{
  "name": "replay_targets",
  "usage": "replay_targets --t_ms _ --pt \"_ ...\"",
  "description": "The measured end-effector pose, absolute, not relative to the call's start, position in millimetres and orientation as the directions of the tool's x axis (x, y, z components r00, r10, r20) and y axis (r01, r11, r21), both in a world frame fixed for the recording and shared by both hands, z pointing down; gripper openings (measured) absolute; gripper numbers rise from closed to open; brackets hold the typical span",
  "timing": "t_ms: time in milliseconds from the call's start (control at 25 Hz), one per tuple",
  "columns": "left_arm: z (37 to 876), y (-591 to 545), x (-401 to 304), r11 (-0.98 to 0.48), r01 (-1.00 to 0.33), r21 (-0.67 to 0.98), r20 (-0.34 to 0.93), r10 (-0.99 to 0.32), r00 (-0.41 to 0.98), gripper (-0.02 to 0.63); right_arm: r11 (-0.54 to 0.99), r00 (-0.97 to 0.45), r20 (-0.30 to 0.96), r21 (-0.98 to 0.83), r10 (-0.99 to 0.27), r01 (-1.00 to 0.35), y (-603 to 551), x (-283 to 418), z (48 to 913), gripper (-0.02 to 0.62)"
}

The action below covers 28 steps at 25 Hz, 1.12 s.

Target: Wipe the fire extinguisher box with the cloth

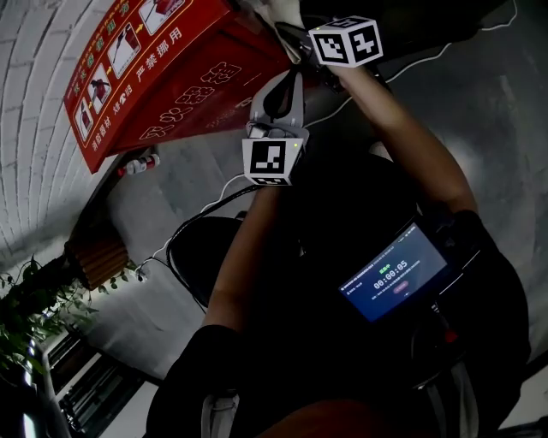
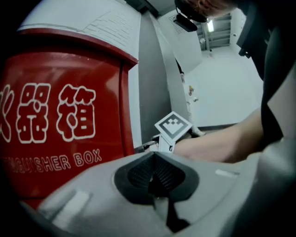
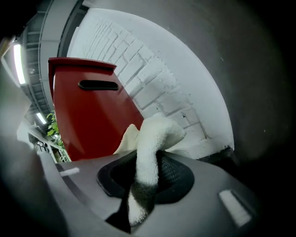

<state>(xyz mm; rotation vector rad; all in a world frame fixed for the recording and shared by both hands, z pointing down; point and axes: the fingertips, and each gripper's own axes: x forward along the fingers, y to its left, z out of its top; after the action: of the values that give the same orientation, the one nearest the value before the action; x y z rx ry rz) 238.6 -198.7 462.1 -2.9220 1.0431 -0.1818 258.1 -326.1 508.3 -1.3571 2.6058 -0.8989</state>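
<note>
The red fire extinguisher box [image 1: 171, 77] with white lettering stands against a white brick wall. In the left gripper view its front [image 2: 55, 115] fills the left side. My left gripper [image 1: 287, 81] hovers close to the box, shut [image 2: 155, 173] with nothing between its pads. My right gripper [image 1: 287, 30] is above it at the box's edge, shut on a white cloth [image 3: 152, 143] that bunches out past the jaws. In the right gripper view the box's red side [image 3: 92, 125] with a dark handle slot [image 3: 98, 85] lies just beyond the cloth. Only a pale bit of cloth [image 1: 281, 12] shows in the head view.
The white brick wall [image 1: 34, 128] runs behind the box. A small red and white object [image 1: 139, 162] lies on the grey floor beside it. A potted plant [image 1: 51, 299] stands lower left. A lit screen [image 1: 394, 278] hangs at the person's chest, with cables trailing.
</note>
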Motion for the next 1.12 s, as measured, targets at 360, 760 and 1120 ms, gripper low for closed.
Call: replay_targets --t_ms 360,760,1120 --pt "522.8 -208.6 239.9 -0.766 -0.643 0.009 0.188 -0.63 0.753 0.003 0.383 -0.602 0.236 -0.586 -0.763 -0.714 -336.1 260.4 574.1 0.083" --pt "571.6 -216.6 246.9 -0.763 -0.645 0.038 0.262 -0.615 0.743 0.003 0.302 -0.575 0.294 -0.624 -0.763 -0.721 -340.0 263.7 643.0 0.083" --pt "592.9 -212.6 254.6 -0.779 -0.624 0.067 0.332 -0.572 0.75 0.003 0.209 -0.55 0.365 -0.659 -0.751 -0.723 -333.4 268.0 706.0 0.083"
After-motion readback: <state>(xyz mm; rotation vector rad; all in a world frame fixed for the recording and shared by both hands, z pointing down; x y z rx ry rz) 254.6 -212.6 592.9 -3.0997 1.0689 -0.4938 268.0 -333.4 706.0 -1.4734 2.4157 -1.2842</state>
